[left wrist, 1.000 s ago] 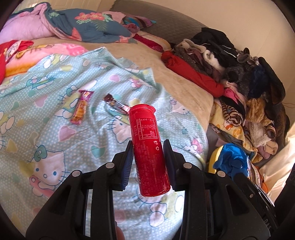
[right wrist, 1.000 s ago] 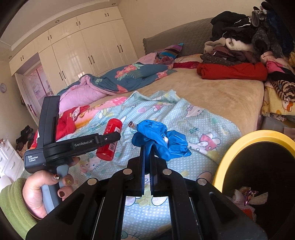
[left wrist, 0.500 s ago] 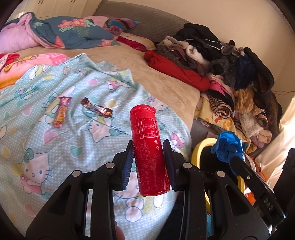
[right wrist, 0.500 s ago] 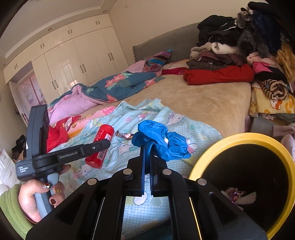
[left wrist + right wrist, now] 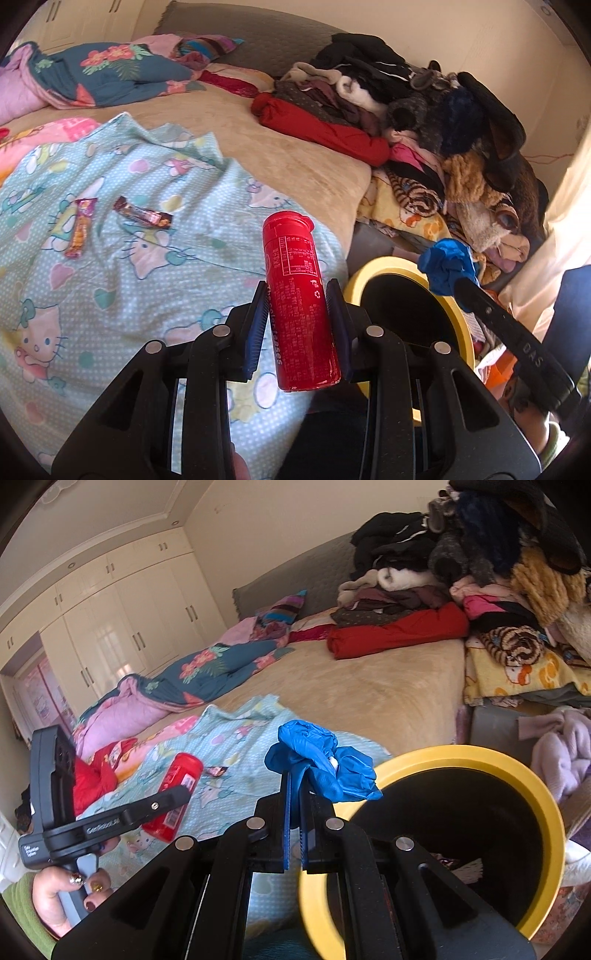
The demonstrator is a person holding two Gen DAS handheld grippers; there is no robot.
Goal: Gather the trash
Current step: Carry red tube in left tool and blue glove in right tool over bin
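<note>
The red tube (image 5: 301, 306) stands upright, clamped between the jaws of the left gripper (image 5: 298, 325), above the bed's blanket (image 5: 110, 280) and beside the yellow bin (image 5: 373, 273). The right gripper (image 5: 294, 812) is closed tight on a crumpled blue glove (image 5: 321, 764) at the bin's rim, probably to drop it inside. Two wrappers (image 5: 142, 216) lie on the blanket, not yet collected.

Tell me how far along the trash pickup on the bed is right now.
Partly done. Some wrappers already lie at the bottom of the yellow-rimmed bin. In hand: the left gripper has its jaws clamped on a red tube, and the right gripper pinches a crumpled blue glove near the bin's rim. Left: both need dropping in, and two snack wrappers lie on the cartoon-cat blanket.
</note>
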